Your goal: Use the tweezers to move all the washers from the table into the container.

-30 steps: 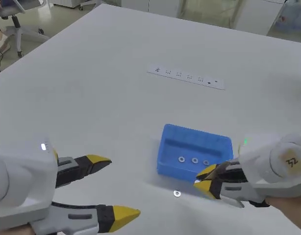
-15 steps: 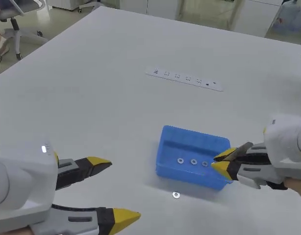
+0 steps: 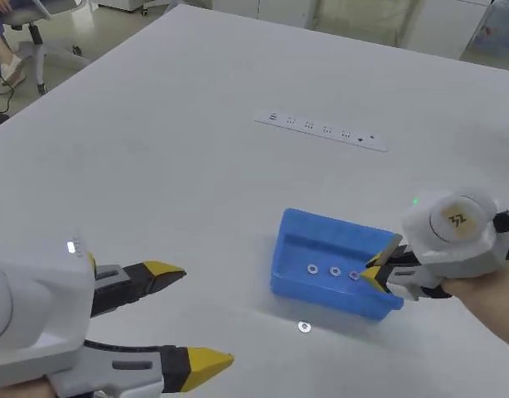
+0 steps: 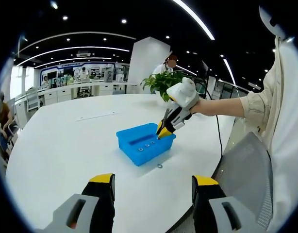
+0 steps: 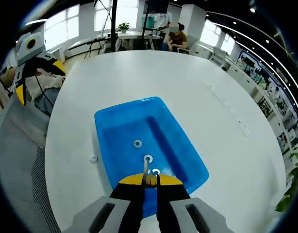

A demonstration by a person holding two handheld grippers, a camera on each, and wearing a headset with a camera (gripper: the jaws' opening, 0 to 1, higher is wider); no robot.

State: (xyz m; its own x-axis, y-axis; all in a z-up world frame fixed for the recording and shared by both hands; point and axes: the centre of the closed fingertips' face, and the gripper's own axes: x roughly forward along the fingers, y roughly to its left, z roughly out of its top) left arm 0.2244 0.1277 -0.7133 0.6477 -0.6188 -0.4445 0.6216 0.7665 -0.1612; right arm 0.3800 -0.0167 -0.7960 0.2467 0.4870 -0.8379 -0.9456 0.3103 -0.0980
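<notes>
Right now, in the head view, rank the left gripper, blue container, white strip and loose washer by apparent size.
1. left gripper, enlarged by being nearest the camera
2. blue container
3. white strip, long but thin, and farther off
4. loose washer, clearly smallest

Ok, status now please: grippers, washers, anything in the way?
Left gripper open, apart. Right gripper shut on tweezers over container. Three washers inside, one washer on table. Nothing blocks it.
</notes>
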